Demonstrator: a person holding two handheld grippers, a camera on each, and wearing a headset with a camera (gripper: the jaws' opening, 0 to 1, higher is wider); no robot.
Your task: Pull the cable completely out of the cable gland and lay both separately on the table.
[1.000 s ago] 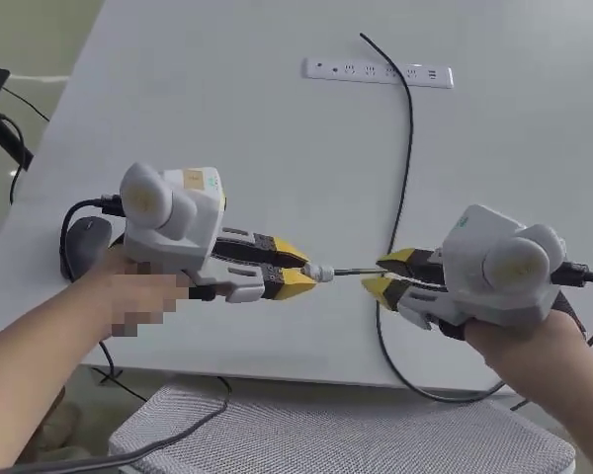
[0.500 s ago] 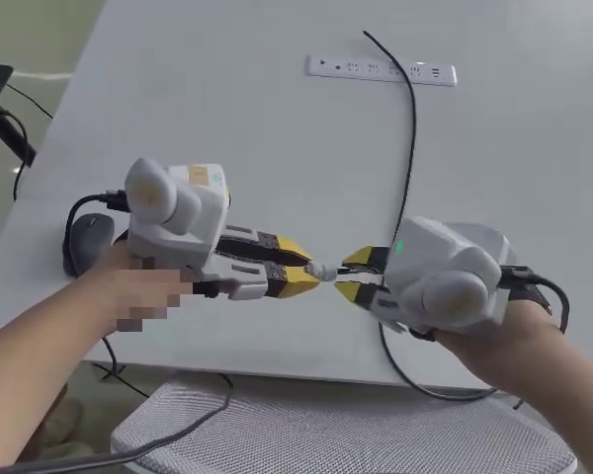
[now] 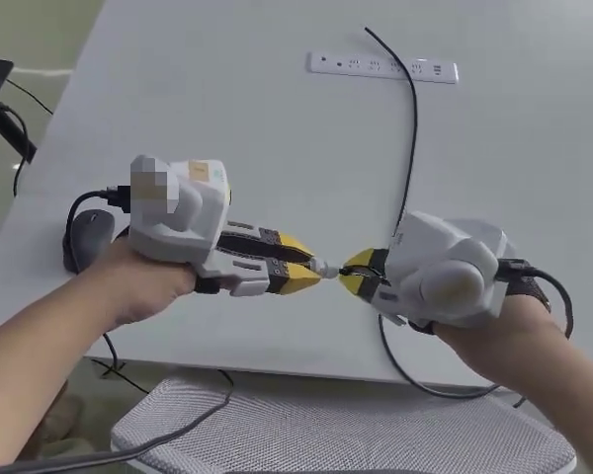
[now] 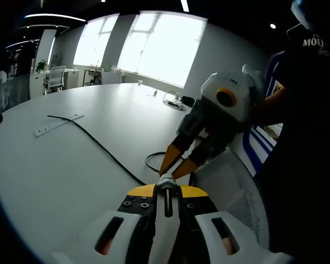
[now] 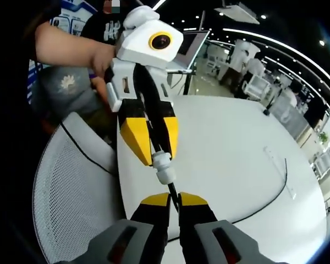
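Note:
A small white cable gland (image 3: pixel 325 269) hangs in the air over the table's near edge. My left gripper (image 3: pixel 309 273) is shut on its body. In the left gripper view the gland (image 4: pixel 166 183) sits between the yellow tips (image 4: pixel 165 190). A thin black cable (image 5: pixel 172 192) comes out of the gland (image 5: pixel 162 168), and my right gripper (image 5: pixel 173 199) is shut on it just behind the gland. The right gripper (image 3: pixel 350 273) faces the left one tip to tip, with only a short stub of cable between them.
A white power strip (image 3: pixel 383 68) lies at the far side of the white table (image 3: pixel 227 128). Its black cord (image 3: pixel 412 128) runs toward the near edge and loops off it. A dark mouse (image 3: pixel 86 235) sits at the left. A mesh chair (image 3: pixel 326 430) stands below.
My right gripper has moved left, close up to the gland, and rolled over. The bare stretch of cable between the two grippers has shrunk. The left gripper has barely moved.

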